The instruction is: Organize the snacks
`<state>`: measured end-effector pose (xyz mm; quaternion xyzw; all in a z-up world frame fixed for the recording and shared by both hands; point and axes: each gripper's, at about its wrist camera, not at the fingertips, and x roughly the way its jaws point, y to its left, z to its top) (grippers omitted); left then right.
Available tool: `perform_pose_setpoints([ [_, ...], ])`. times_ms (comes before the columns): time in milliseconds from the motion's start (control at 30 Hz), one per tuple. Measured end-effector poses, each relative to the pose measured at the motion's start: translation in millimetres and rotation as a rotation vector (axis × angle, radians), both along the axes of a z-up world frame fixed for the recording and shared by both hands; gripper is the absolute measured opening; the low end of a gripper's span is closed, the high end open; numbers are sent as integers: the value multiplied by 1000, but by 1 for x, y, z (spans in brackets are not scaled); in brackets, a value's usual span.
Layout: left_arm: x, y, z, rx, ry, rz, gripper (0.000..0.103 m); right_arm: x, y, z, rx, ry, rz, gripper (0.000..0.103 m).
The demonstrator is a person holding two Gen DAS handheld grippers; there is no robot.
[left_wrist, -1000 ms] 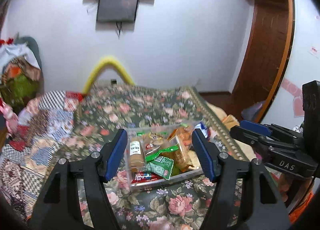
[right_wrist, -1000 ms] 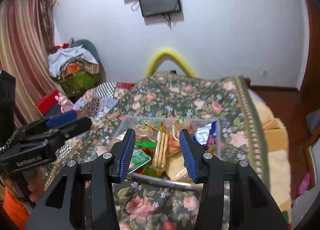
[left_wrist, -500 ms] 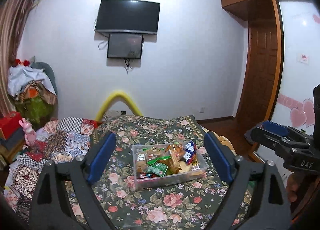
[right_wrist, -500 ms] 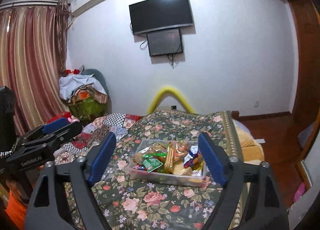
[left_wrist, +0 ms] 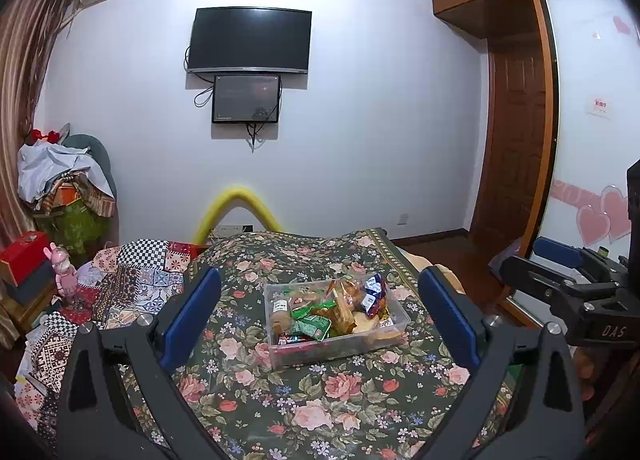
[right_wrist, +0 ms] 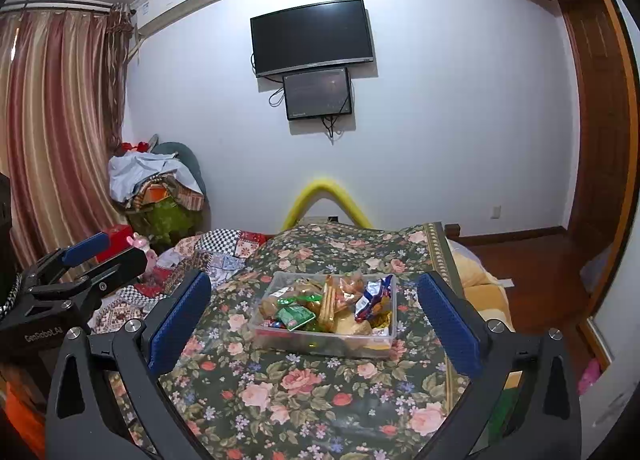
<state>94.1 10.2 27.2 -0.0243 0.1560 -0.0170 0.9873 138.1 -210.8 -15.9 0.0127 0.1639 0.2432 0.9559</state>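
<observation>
A clear plastic bin (left_wrist: 396, 310) full of snack packets sits on a floral-covered bed; it also shows in the right wrist view (right_wrist: 390, 324). Inside are green packets (left_wrist: 310, 326), a blue and red packet (right_wrist: 372, 296) and a packet of sticks (right_wrist: 327, 304). My left gripper (left_wrist: 320, 318) is open and empty, held back from the bin. My right gripper (right_wrist: 314, 318) is open and empty too, also back from the bin. Each gripper shows at the side of the other's view: the right one (left_wrist: 568, 280) and the left one (right_wrist: 80, 272).
The floral bedspread (left_wrist: 304, 392) spreads around the bin. A patchwork quilt (left_wrist: 120, 284) lies to the left. A yellow foam arch (left_wrist: 240, 207) stands at the bed's far end. Piled clothes (right_wrist: 156, 187) sit by the curtain. A wooden door (left_wrist: 516, 147) is on the right.
Both grippers have pulled up and back from the bin and opened wider. The bin now looks smaller and farther, with more of the room in view.
</observation>
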Motion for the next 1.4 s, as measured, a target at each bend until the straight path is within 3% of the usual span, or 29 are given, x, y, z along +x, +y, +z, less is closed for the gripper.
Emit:
perform_pose_setpoints([
  [1400,-5,-4,-5,2,15,-10,103,-12,0,-3,-18,-16,-13,103],
])
